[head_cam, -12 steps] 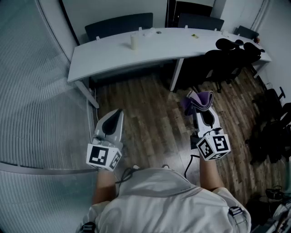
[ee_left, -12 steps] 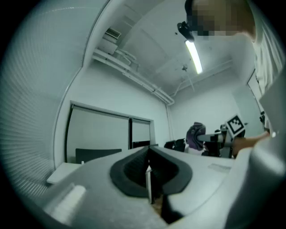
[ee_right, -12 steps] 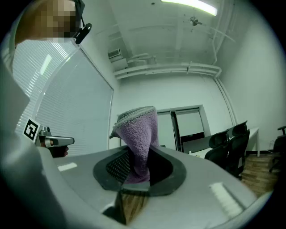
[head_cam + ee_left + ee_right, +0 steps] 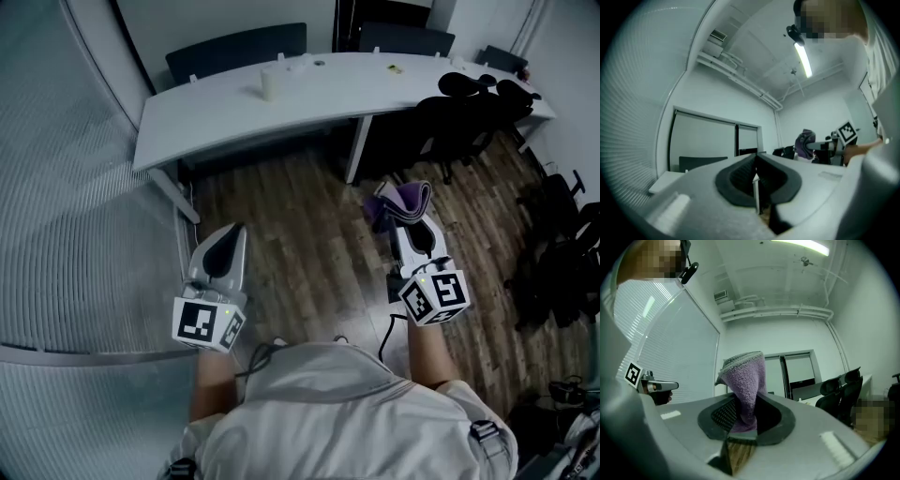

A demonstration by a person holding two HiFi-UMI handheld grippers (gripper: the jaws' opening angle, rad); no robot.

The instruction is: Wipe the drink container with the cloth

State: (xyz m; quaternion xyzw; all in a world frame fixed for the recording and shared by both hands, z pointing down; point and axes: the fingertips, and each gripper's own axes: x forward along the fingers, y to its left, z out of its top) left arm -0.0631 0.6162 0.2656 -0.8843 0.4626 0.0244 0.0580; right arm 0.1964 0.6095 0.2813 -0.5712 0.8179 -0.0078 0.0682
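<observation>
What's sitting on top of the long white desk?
A pale upright cylindrical container stands on the long white desk, with a few small items farther right, too small to identify. Black chairs cover part of its right end.

Place: office meeting room
Desk: long, white, curved desk [image 4: 234,112]
Seating: black swivel chairs [image 4: 459,112] at its right end
Floor: dark wood-look planks [image 4: 300,234]
Left wall: slatted blinds [image 4: 66,187]
Ceiling: tube light [image 4: 804,58], exposed pipes

The cloth [image 4: 405,202] is purple, the table [image 4: 216,111] white, the floor [image 4: 300,253] brown wood-grain, the chairs [image 4: 459,122] black
</observation>
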